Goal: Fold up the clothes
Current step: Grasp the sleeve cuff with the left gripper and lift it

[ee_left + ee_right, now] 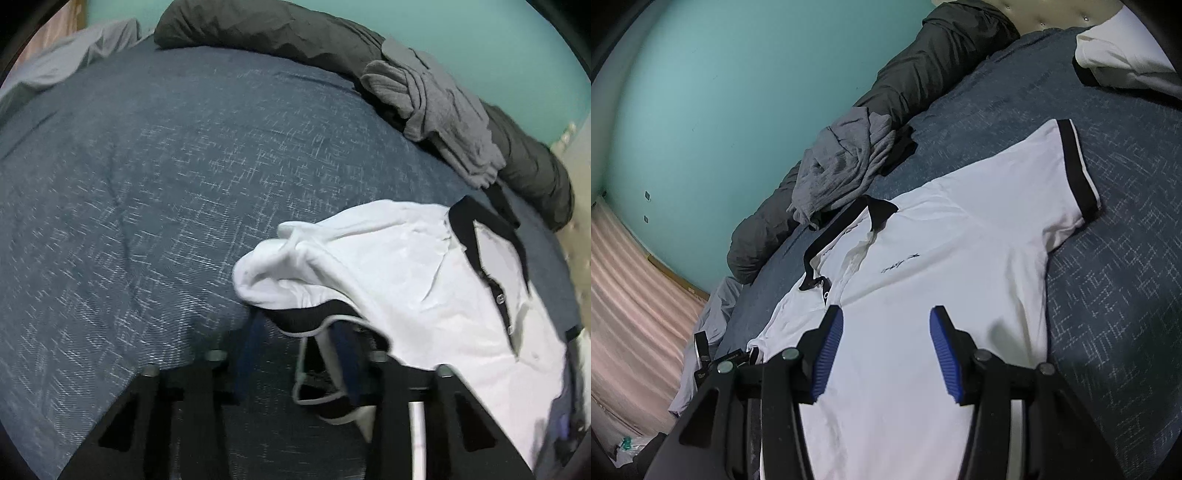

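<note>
The left tool point(295, 350) was blurred in the left wrist view, with its two dark blue fingers point(345, 363) spread apart; the black-trimmed cuff of the sleeve point(306, 317) of the white polo shirt with black collar point(399, 266) hung bunched over the gap between them. I could not tell whether the fingers pinched the cloth or only passed under it. The rest of the shirt lay to the right of this tool on the blue woven bed cover point(147, 184). A crumpled grey garment point(436, 114) rested on the rolled dark green blanket point(280, 29) at the far edge.

In the right wrist view, the right tool point(886, 354) stood open above the shirt body, holding nothing, its blue ribbed pads point(829, 354) apart. The shirt's long axis ran from the tool away toward the collar point(842, 236), and the flat sleeve point(1067, 166) pointed to the right. I judge that the left tool was the nearer one to the bunched sleeve, which lay directly at its fingers.
</note>
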A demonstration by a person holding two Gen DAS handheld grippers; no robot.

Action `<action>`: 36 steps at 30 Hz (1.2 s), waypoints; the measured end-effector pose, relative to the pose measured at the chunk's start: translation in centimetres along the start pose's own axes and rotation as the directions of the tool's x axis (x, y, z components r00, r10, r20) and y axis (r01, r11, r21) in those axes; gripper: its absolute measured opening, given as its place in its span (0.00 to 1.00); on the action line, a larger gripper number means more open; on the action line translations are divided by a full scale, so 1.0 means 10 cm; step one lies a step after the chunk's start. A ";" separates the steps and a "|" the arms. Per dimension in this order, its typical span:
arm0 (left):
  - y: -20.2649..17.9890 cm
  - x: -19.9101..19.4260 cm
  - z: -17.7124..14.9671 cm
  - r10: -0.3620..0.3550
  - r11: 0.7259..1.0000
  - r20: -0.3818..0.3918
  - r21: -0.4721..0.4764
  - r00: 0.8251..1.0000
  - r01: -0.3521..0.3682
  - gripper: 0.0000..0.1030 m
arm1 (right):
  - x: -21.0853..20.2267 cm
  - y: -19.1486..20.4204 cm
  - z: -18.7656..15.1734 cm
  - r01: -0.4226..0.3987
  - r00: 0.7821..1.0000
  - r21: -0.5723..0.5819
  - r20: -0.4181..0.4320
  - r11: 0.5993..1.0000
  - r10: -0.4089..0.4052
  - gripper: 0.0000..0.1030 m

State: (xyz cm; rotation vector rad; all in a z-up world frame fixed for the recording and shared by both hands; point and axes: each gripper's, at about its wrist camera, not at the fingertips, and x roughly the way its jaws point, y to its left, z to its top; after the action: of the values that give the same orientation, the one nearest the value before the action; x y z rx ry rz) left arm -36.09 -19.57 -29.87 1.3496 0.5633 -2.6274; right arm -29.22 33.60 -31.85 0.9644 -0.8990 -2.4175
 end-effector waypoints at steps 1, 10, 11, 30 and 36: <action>-0.01 -0.01 0.01 -0.013 1.000 0.000 -0.005 1.000 0.013 0.16 | 0.00 0.00 0.00 -0.001 1.000 0.002 0.001 1.000 0.001 0.48; -0.76 0.00 0.00 -0.087 0.971 -0.015 0.223 0.996 0.088 0.12 | -0.01 -0.03 0.01 -0.002 1.000 0.025 0.004 1.000 0.002 0.49; -0.83 0.06 0.00 -0.091 0.966 -0.043 0.240 0.995 0.099 0.12 | -0.01 -0.04 0.01 -0.001 1.000 0.028 0.003 1.000 0.001 0.49; -0.45 0.05 0.14 0.016 0.978 0.003 0.207 1.000 -0.016 0.48 | -0.02 -0.08 0.02 -0.005 1.000 0.047 0.000 0.999 0.005 0.49; -0.43 0.23 0.15 0.005 0.982 -0.042 0.189 0.999 0.004 0.03 | -0.01 -0.12 0.03 0.001 1.000 0.057 -0.003 0.998 -0.001 0.49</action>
State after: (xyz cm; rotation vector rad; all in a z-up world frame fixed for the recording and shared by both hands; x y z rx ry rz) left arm -39.78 -16.09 -29.76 1.4595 0.3236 -2.7163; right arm -29.52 34.61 -32.46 0.9884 -0.9712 -2.4029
